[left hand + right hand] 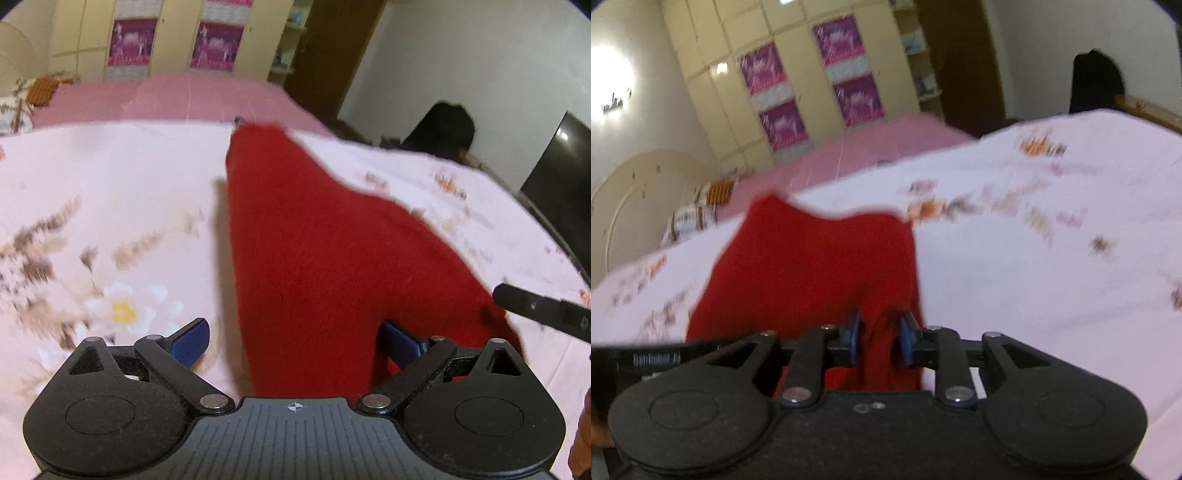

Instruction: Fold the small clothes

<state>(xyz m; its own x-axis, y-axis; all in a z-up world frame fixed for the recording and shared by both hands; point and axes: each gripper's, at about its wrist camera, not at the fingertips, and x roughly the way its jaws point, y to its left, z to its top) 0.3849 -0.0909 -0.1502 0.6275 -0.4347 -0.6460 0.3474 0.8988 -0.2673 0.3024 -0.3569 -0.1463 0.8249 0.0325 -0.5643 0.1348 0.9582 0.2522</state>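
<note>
A red garment (pixel 314 236) lies spread on the pale floral bedsheet (pixel 92 192), narrowing toward the far end. My left gripper (pixel 295 341) is open, its blue pads wide apart on either side of the garment's near edge. In the right wrist view the same red garment (pixel 812 258) lies on the sheet (pixel 1052 258). My right gripper (pixel 877 338) is nearly closed, with a fold of the red cloth between its blue pads. The right gripper's black finger (pixel 543 310) shows at the right edge of the left wrist view.
A pink bed cover (pixel 166 96) lies beyond the sheet. Cream wardrobes with purple panels (pixel 214 44) stand at the back. A dark TV screen (pixel 554 166) and a dark shape (pixel 443 129) are at the right. Pillows (pixel 701 210) lie at the far left.
</note>
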